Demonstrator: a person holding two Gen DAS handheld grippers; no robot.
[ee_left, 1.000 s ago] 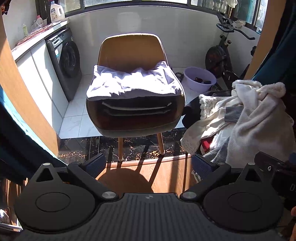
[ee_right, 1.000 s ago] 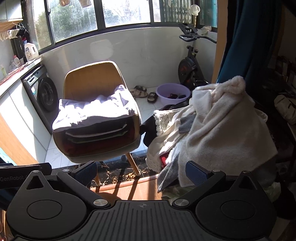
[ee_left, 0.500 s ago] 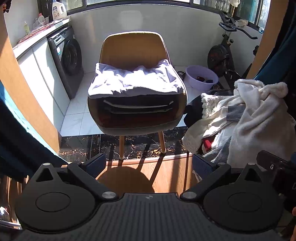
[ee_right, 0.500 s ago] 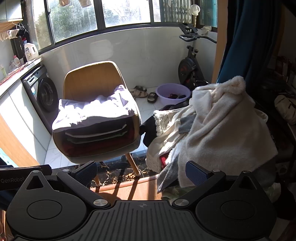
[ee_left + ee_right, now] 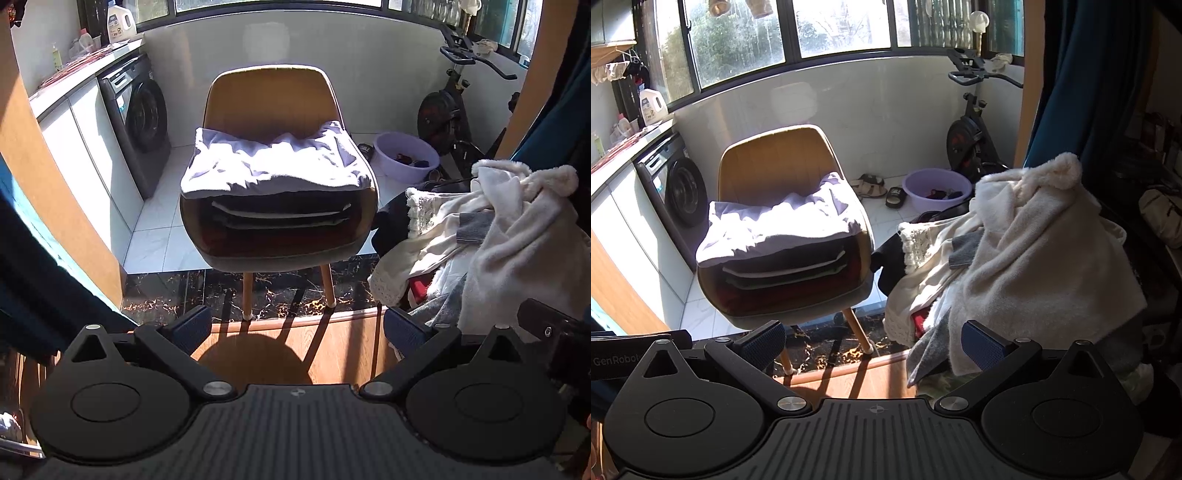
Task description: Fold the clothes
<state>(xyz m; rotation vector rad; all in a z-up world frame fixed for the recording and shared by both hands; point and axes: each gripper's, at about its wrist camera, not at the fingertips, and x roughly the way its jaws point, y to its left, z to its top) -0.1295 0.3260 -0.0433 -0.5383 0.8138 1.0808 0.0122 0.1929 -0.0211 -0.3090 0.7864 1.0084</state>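
Observation:
A stack of folded clothes [image 5: 275, 218] fills the seat of a tan chair [image 5: 269, 96], topped by a pale lilac garment [image 5: 273, 166]. To its right lies a heap of unfolded clothes [image 5: 480, 236] with a fluffy cream garment [image 5: 1045, 251] on top. My left gripper [image 5: 297, 330] hangs open over the wooden floor in front of the chair, holding nothing. My right gripper [image 5: 873, 341] is open too, its right fingertip [image 5: 982, 345] close in front of the heap's lower edge. The stack [image 5: 783, 273] and chair [image 5: 775, 162] sit left in the right wrist view.
A washing machine [image 5: 136, 122] and white cabinets line the left wall. A purple basin [image 5: 936, 188], sandals [image 5: 871, 186] and an exercise bike [image 5: 971, 125] stand behind the heap. A dark blue curtain [image 5: 1086, 92] hangs at the right, and a dark marble threshold [image 5: 221, 291] crosses under the chair.
The left wrist view has tilted up slightly, so the chair sits a little lower in frame. The right gripper has held still. Both stay open.

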